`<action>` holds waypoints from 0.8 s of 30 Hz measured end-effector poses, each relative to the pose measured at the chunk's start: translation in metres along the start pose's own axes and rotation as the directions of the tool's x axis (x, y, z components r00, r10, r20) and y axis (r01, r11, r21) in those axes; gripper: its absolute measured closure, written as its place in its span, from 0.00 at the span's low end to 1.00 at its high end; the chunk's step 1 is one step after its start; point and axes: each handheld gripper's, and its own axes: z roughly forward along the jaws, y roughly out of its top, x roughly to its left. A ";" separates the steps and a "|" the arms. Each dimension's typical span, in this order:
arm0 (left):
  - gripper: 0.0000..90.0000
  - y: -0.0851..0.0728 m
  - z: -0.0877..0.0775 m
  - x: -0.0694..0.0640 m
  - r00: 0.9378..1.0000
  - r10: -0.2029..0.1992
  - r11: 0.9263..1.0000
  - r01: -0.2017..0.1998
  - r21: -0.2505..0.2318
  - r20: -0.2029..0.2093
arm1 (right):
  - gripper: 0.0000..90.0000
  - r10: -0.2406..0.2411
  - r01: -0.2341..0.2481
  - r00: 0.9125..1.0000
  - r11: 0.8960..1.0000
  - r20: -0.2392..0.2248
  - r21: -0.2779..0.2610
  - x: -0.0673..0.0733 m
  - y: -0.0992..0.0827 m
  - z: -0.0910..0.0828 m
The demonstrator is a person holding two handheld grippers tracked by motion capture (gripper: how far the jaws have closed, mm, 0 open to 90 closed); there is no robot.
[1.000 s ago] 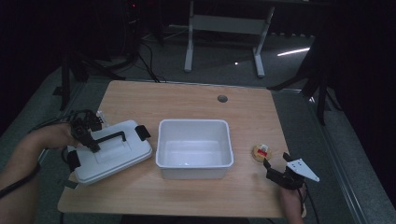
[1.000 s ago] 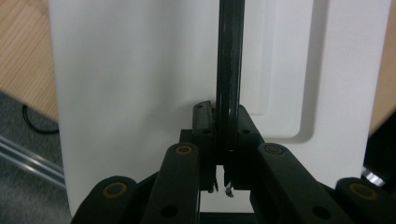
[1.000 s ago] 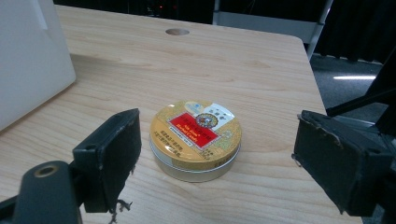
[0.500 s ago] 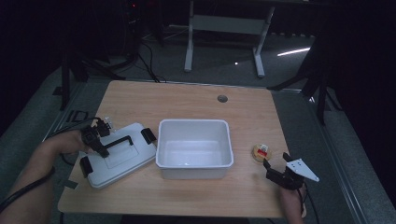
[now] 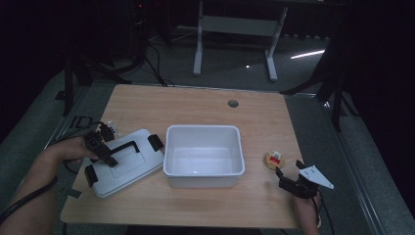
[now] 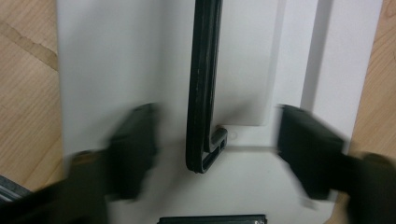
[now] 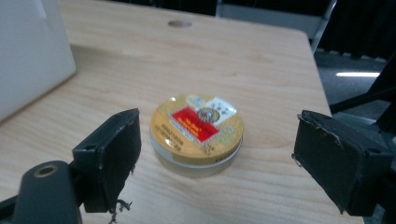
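The left gripper, jaws just opened wide, straddles the stiff black handle of the light white plastic lid; grasp there. The right gripper gapes before a round yellow tin.

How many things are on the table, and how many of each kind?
White bin: 1
White lid: 1
Round tin: 1
Total: 3
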 end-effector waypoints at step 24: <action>0.11 0.002 -0.003 -0.007 0.994 0.078 0.997 -0.079 -0.010 -0.080 | 0.15 -0.054 0.158 0.969 0.884 -0.239 0.440 -0.046 0.020 -0.008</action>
